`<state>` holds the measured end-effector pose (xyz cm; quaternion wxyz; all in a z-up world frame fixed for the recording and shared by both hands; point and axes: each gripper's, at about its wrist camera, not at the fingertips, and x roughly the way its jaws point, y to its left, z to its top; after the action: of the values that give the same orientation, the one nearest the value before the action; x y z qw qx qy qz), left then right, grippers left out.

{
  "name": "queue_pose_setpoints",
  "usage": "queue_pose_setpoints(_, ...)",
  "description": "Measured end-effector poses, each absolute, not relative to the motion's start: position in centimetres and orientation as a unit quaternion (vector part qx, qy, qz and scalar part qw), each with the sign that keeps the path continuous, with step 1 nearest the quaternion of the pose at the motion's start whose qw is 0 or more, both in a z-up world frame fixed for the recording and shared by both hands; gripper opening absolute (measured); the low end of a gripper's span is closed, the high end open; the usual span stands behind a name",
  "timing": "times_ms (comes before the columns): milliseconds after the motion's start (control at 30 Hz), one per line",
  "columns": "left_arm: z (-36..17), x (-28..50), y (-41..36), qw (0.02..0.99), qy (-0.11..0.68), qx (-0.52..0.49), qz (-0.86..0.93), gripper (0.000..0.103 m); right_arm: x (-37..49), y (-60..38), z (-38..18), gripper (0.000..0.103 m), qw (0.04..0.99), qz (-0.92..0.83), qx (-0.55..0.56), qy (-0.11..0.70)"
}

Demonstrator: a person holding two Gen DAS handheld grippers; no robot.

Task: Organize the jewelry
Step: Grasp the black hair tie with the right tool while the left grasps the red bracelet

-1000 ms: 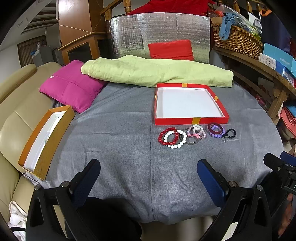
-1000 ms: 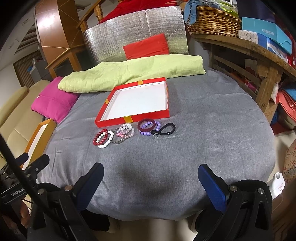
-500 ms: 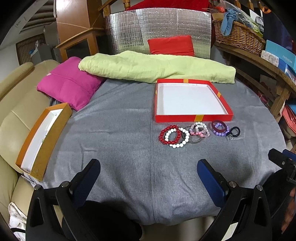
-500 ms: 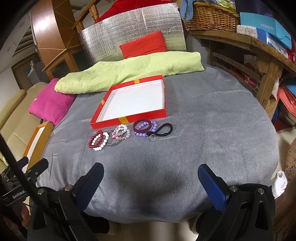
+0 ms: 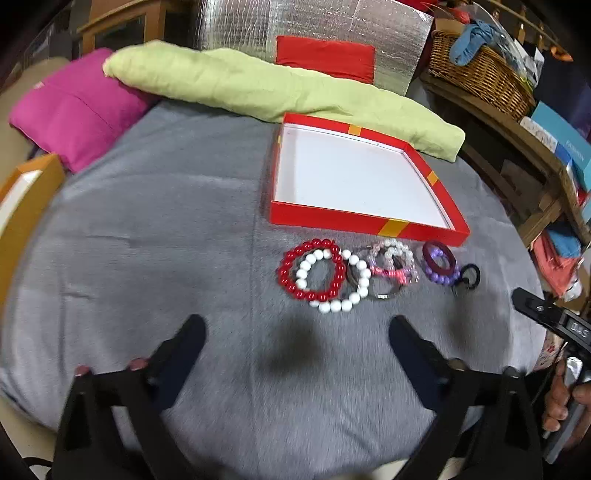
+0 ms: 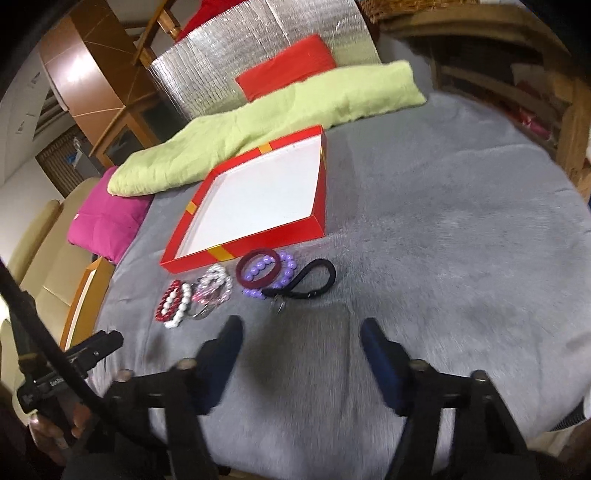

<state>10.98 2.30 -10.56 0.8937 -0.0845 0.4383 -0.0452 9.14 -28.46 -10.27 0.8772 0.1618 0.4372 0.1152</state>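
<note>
Bracelets: red bead bracelet [image 5: 312,270] overlaps a white bead bracelet [image 5: 343,282] on the grey cloth [image 5: 166,240]; they are the leftmost pieces in a row just in front of the red box's near wall.
Middle of row: pink and clear bead bracelets [image 5: 393,264] lie bunched together over a thin metal ring [image 5: 384,293].
Right of row: dark maroon bangle [image 6: 258,272] rests partly on a purple bead bracelet [image 6: 275,275]; a black cord loop [image 6: 310,280] with a small metal clip lies against them at the right end.
Box: red box [image 5: 369,225], shallow and lidless, with a white floor and nothing in it, sits past the row toward the far edge of the cloth.
Left tongs: left gripper [image 5: 295,338] hovers over bare cloth near the front edge, short of the red and white bracelets; jaws are apart and closing, with nothing between them.
Right tongs: right gripper [image 6: 301,334] hovers over bare cloth in front of the cord loop; jaws are apart and closing, holding nothing.
Far edge: long light green cushion [image 5: 258,85] lies behind the box; a pink cushion [image 5: 74,110] sits at the far left corner.
Left edge: orange box [image 5: 26,192] with a white inside rests off the cloth.
Behind: silver foil panel [image 5: 314,22] stands with a red cushion [image 5: 325,57] against it.
</note>
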Motion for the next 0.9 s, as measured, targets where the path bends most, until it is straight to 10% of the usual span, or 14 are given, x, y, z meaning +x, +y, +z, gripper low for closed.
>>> queue_pose_setpoints(333, -13.0, 15.7, 2.9, 0.879, 0.459, -0.112, -0.067, 0.059, 15.0, -27.3, -13.2, 0.048, 0.865, 0.103, 0.162, 0.464)
queue_pose_setpoints(600, -14.3, 17.4, 3.0, 0.872, 0.466, -0.123, -0.091, 0.018, 16.5, -25.8, -14.0, 0.007, 0.871, 0.098, 0.112, 0.469)
queue_pose_setpoints(900, -13.9, 16.5, 5.0, 0.886, 0.44, -0.131, -0.067, 0.006, 14.8, -26.5, -11.9, 0.006, 0.898, 0.103, 0.108, 0.414)
